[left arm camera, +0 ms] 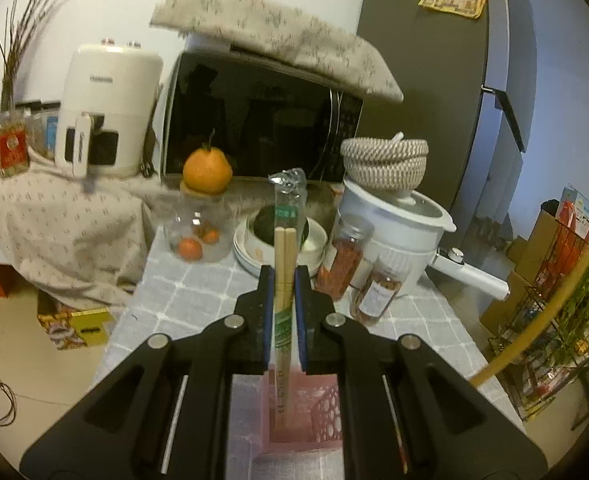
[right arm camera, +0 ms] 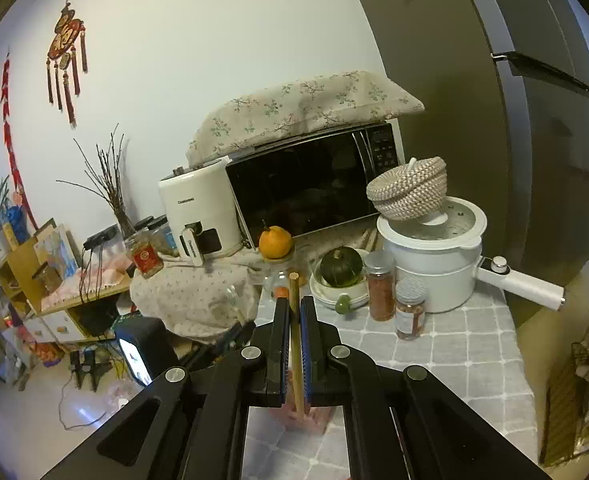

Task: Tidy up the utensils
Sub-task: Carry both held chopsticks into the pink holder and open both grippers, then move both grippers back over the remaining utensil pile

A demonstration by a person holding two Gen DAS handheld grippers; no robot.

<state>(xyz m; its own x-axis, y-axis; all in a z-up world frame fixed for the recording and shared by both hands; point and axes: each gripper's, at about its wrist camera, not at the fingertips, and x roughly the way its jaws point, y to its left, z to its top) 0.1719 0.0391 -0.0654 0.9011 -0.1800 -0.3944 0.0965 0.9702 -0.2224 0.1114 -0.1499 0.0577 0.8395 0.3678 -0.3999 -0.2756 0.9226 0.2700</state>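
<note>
1. Wrapped chopsticks [left arm camera: 284, 280] are clamped in the closed left claw [left arm camera: 284, 280], above the pink basket [left arm camera: 318, 412] on the desk [left arm camera: 198, 292].
2. One stick [right arm camera: 295, 340] is pinched in the closed right claw [right arm camera: 294, 320].
3. The basket could be tipped if the chopsticks are lowered against its rim.

Pale matt wooden chopsticks [left arm camera: 285, 264] sit half inside a glossy clear plastic sleeve [left arm camera: 290, 196]. The pink basket [left arm camera: 318, 408] looks like perforated plastic. A grey checked cloth covers the tabletop [left arm camera: 198, 292], and the microwave door [left arm camera: 250, 120] is glossy black.
</note>
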